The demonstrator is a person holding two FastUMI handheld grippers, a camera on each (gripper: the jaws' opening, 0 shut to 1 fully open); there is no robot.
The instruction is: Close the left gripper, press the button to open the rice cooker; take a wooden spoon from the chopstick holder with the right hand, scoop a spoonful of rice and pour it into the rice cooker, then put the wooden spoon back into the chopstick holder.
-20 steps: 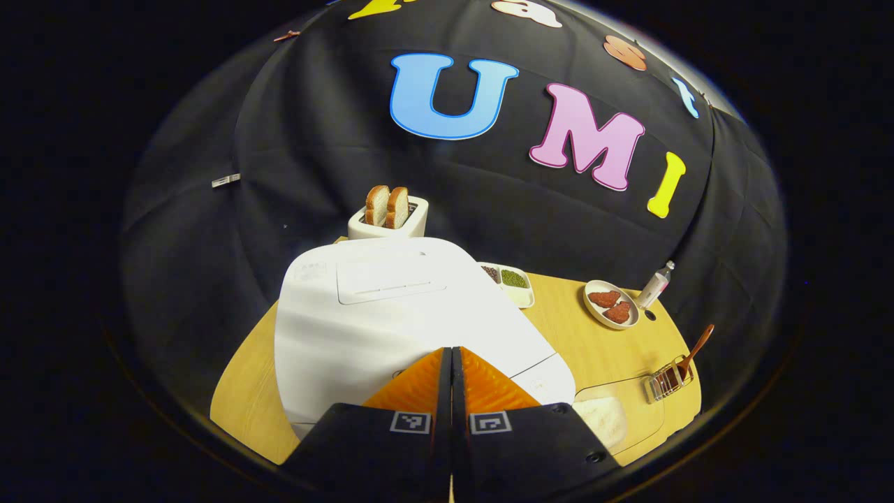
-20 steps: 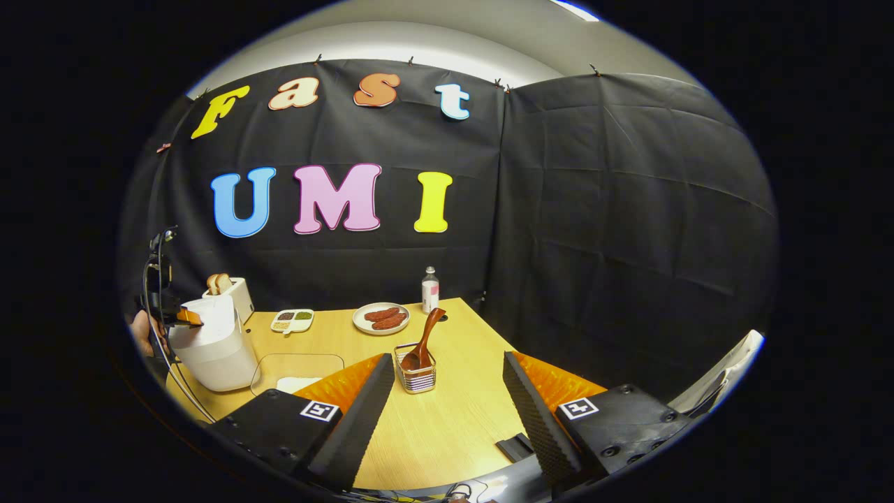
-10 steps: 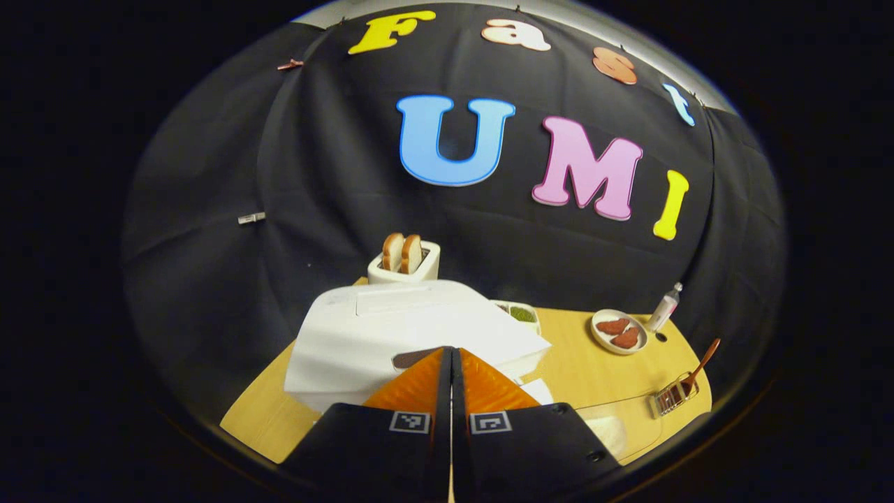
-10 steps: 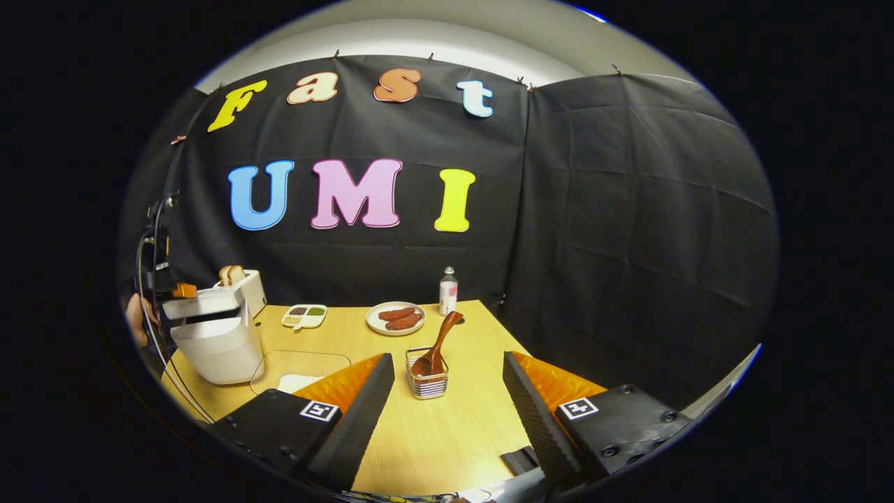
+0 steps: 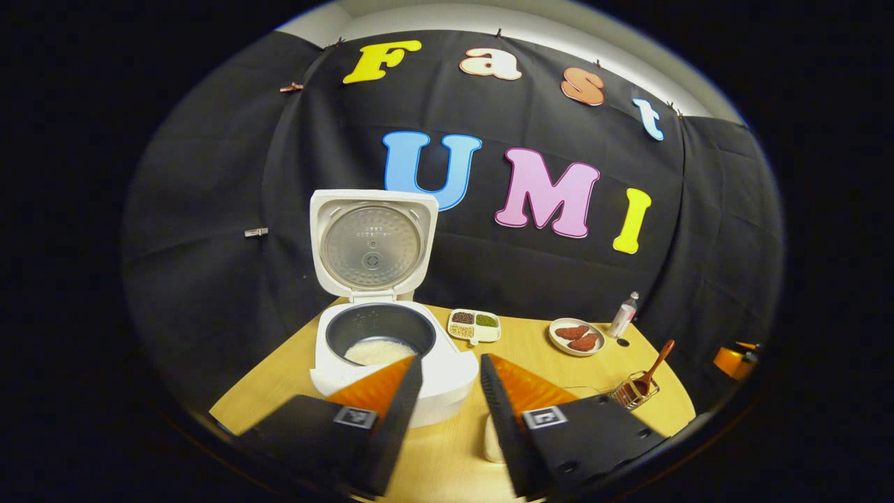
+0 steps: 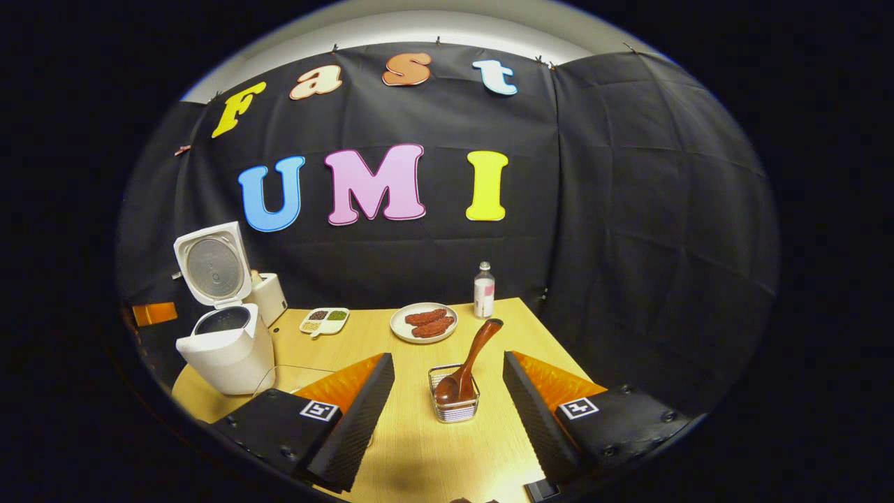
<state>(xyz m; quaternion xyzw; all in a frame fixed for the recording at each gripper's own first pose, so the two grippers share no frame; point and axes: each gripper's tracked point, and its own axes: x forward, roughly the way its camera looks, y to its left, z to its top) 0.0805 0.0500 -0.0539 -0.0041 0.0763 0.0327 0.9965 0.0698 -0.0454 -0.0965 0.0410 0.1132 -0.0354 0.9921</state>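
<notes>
The white rice cooker (image 5: 433,374) stands open, its lid (image 5: 370,244) upright and white rice low in the dark pot (image 5: 379,349). My left gripper (image 5: 449,381) is open just in front of it, touching nothing. In the right gripper view the cooker (image 6: 227,353) is at the far left. The wooden spoon (image 6: 471,360) leans in the wire chopstick holder (image 6: 454,409), bowl down. My right gripper (image 6: 448,360) is open, one finger on each side of the holder and apart from it. A clear rice dish (image 6: 286,374) lies beside the cooker, partly hidden by a finger.
A toaster (image 6: 274,297) stands behind the cooker. At the back of the wooden table (image 6: 419,447) are a divided dish of beans (image 6: 325,320), a plate of red-brown food (image 6: 424,323) and a small bottle (image 6: 483,290). Black cloth walls close in the table.
My left gripper was shut against the cooker's front; it is now open and drawn back, and the lid has swung fully up. My right gripper has moved closer to the holder.
</notes>
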